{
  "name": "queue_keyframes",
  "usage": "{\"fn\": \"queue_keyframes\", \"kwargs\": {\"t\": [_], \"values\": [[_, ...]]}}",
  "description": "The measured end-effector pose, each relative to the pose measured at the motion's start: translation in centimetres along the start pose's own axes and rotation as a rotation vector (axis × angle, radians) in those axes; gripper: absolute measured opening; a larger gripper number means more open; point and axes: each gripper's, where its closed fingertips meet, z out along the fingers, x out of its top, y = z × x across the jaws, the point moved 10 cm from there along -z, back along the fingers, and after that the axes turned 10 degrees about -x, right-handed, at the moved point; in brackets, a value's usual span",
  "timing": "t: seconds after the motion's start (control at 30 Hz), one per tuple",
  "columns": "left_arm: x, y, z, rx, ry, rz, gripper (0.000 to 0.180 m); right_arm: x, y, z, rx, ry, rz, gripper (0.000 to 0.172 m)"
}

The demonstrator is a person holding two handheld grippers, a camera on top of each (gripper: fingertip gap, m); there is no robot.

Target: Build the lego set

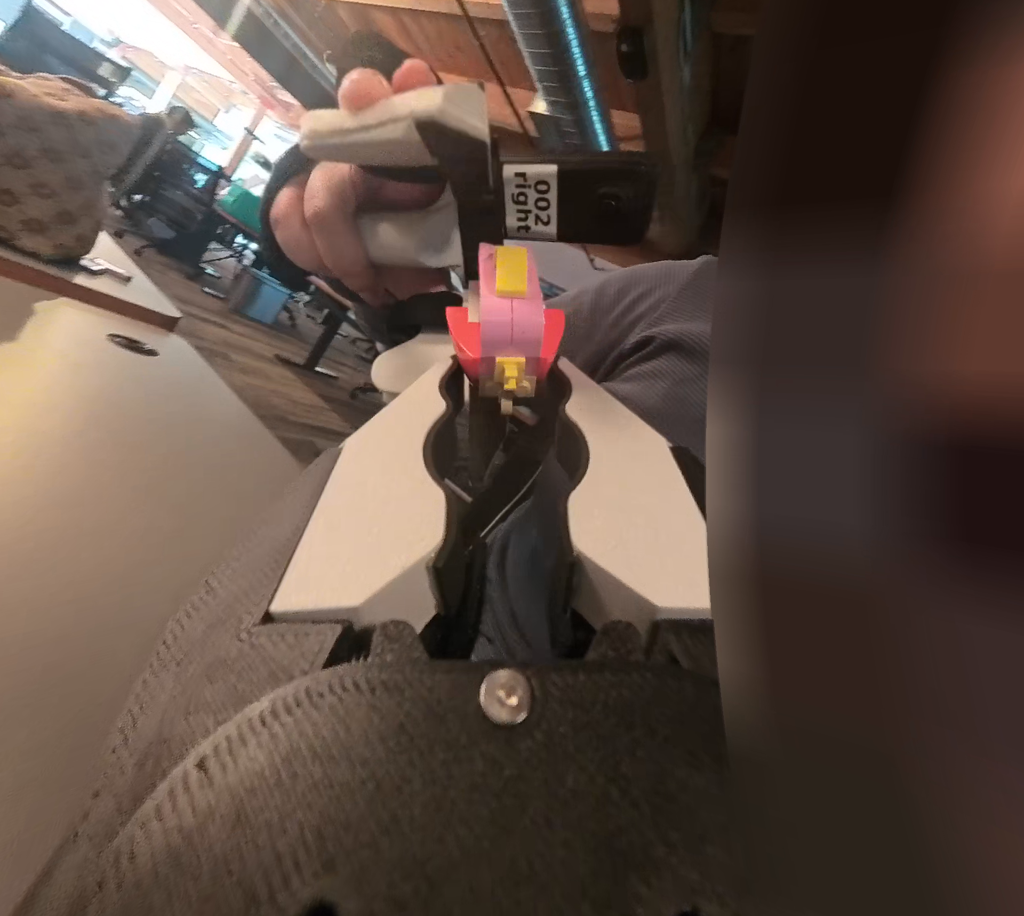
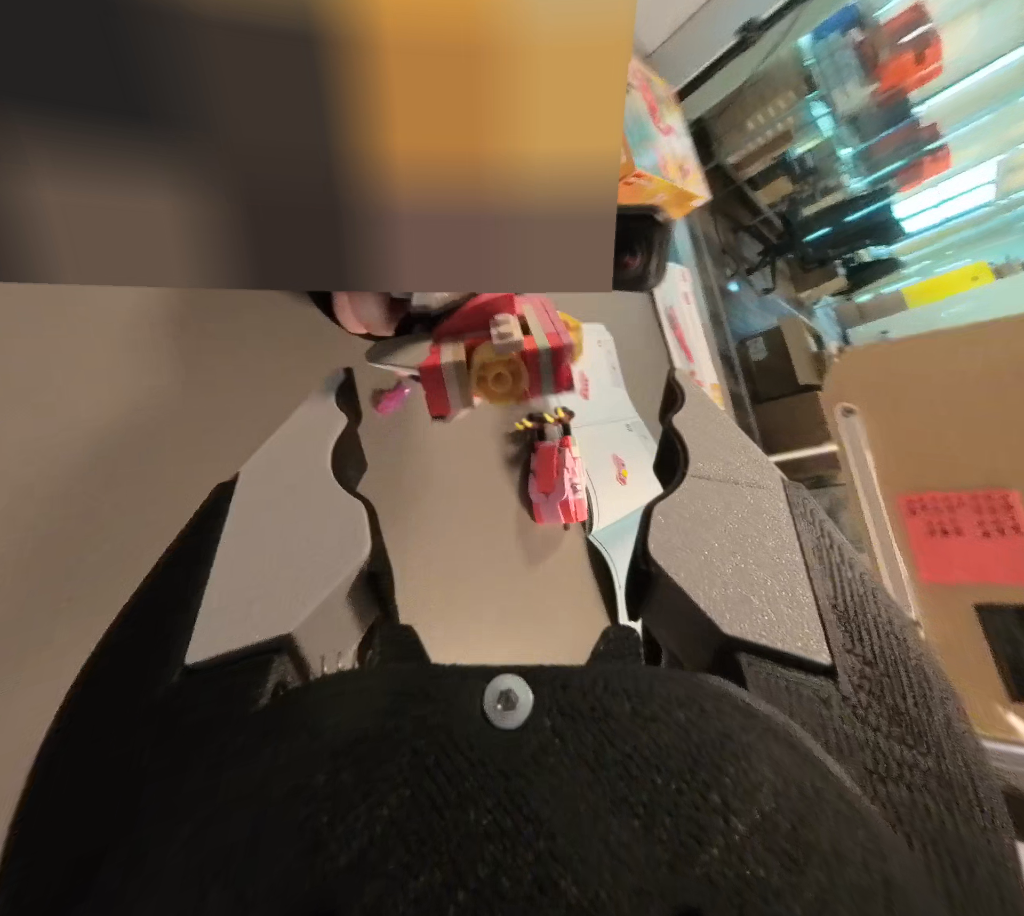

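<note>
L gripper point(image 1: 505, 368) round brick model point(image 1: 507, 321)

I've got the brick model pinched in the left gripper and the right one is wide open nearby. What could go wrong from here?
1. The left gripper holds the pink and red brick model only by its lower end at the fingertips; most of it sticks out beyond them, so a push could lever it loose or pop bricks off.
2. The second brick piece and small pink part lie loose on the table under the open right gripper; a low sweep could knock them away.
</note>
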Motion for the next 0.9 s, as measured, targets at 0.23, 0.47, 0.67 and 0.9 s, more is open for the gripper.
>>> {"fn": "queue_keyframes", "kwargs": {"t": [0.23, 0.47, 0.67, 0.9], "values": [[0.0, -0.8, -1.1, 0.175, -0.002, 0.01, 0.029, -10.0, 2.0, -2.3, -0.508, 0.261, 0.379, 0.11], [1.7, -1.4, -2.3, 0.819, -0.261, -0.024, 0.029, -17.7, 4.4, -3.8, -1.067, 0.305, 0.531, 0.086], [2.8, -4.7, 0.7, 1.136, -1.015, -0.246, 0.029, -19.5, 7.5, -0.4, -1.222, 0.321, 0.608, 0.078], [3.0, -8.3, 2.3, 1.211, -1.253, -0.411, 0.03, -19.3, 7.7, 0.5, -1.106, 0.38, 0.586, 0.074]]}}
